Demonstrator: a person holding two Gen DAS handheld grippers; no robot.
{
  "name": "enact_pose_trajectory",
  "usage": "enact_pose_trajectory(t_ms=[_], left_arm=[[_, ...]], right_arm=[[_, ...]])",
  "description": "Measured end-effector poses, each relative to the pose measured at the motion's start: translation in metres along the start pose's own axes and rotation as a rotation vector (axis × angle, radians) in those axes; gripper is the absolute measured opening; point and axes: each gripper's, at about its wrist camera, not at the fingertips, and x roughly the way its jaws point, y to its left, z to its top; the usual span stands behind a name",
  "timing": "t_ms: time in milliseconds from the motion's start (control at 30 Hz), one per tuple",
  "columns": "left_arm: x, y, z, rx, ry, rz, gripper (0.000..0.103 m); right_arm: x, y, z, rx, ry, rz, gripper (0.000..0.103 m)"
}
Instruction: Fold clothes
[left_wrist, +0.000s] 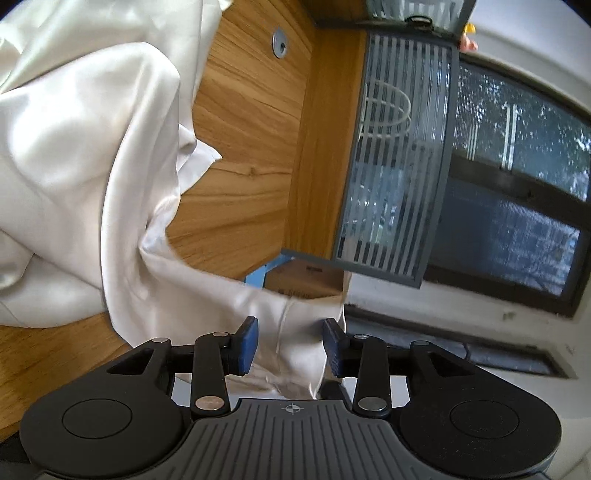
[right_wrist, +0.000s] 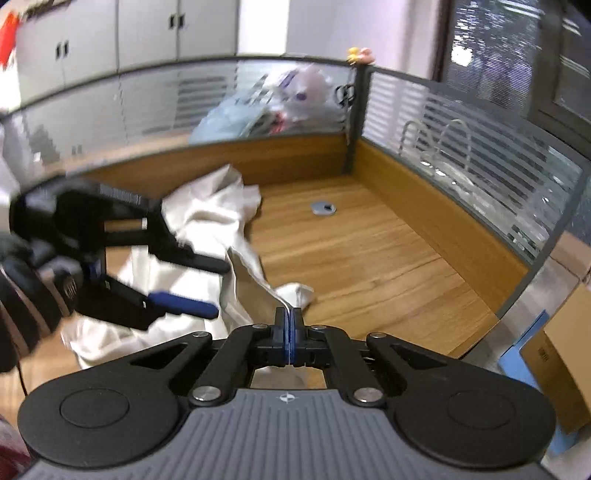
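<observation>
A white satin garment (left_wrist: 92, 147) lies bunched on the wooden desk (left_wrist: 251, 110). One end of it drapes off toward my left gripper (left_wrist: 291, 343). That gripper's blue pads (left_wrist: 247, 343) stand apart, with the loose cloth hanging between them and not pinched. In the right wrist view the garment (right_wrist: 210, 218) is heaped at the desk's left. My right gripper (right_wrist: 290, 321) is shut on a lifted edge of it just above the desk (right_wrist: 369, 258). The left gripper (right_wrist: 221, 290) shows there at the left, jaws parted around the cloth.
Striped glass partitions (right_wrist: 480, 147) wall the desk at the back and right. A grey cable grommet (right_wrist: 323, 208) sits in the desktop. Plastic bags (right_wrist: 277, 103) lie behind the back partition. A cardboard box (right_wrist: 565, 350) stands beyond the right edge.
</observation>
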Motion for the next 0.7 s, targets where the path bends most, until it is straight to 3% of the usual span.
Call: enact_pose_trajectory(t_ms=[233,367,567,700], left_arm=[[0.003,-0.010,-0.003,0.091,0.008,0.053,0.039],[-0.003,-0.025,-0.012,0.279,0.004,0.159,0.040],[-0.019,-0.049,-0.038,0.641,-0.077,0.380,0.049],[-0.029,-0.057,-0.056,0.831,-0.131,0.533,0.058]], right_arm=[[-0.023,-0.040,-0.001,0.205,-0.069,-0.001,0.001],[-0.030,-0.078,-0.002,0.262,-0.079,-0.109,0.001],[-0.033,-0.137,-0.020,0.281,0.008,-0.314,0.001],[-0.025,-0.159,-0.033,0.283,0.071,-0.345,0.007]])
